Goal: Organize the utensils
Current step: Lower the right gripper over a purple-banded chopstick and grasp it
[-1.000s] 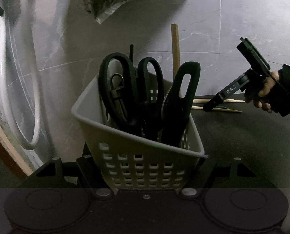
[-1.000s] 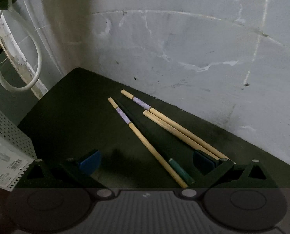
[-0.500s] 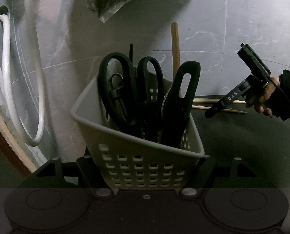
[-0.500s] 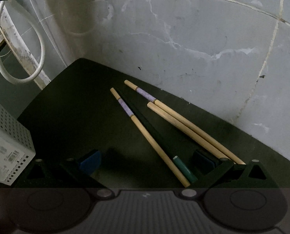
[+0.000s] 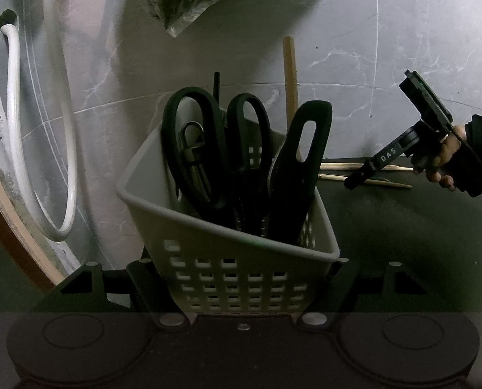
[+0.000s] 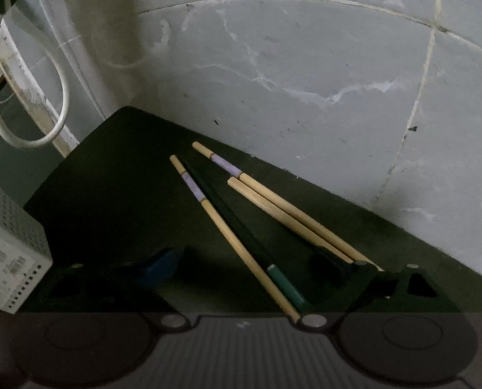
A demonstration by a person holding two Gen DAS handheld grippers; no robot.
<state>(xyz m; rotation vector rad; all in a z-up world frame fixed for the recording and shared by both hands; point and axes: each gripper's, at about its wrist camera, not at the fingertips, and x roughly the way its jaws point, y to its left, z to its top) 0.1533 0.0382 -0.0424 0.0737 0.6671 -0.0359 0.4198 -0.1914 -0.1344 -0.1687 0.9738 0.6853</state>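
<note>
Right gripper (image 6: pixel 244 272) hovering over chopsticks (image 6: pixel 231 233) on dark mat (image 6: pixel 111 178); jaws closing, pads not yet pressing, chopsticks lying between them. Long axes running away from gripper, angled up-left toward wall; dark chopstick with green end (image 6: pixel 286 285) lying among pale ones. Right hand nearer by far. Left gripper (image 5: pixel 241 278) clamping perforated utensil basket (image 5: pixel 241 259), scissors (image 5: pixel 215 149) and other handles standing inside, one chopstick (image 5: pixel 289 71) already upright. Grey marble-look wall (image 6: pixel 305 64) behind; white hose (image 5: pixel 14 129) looping at left.
</note>
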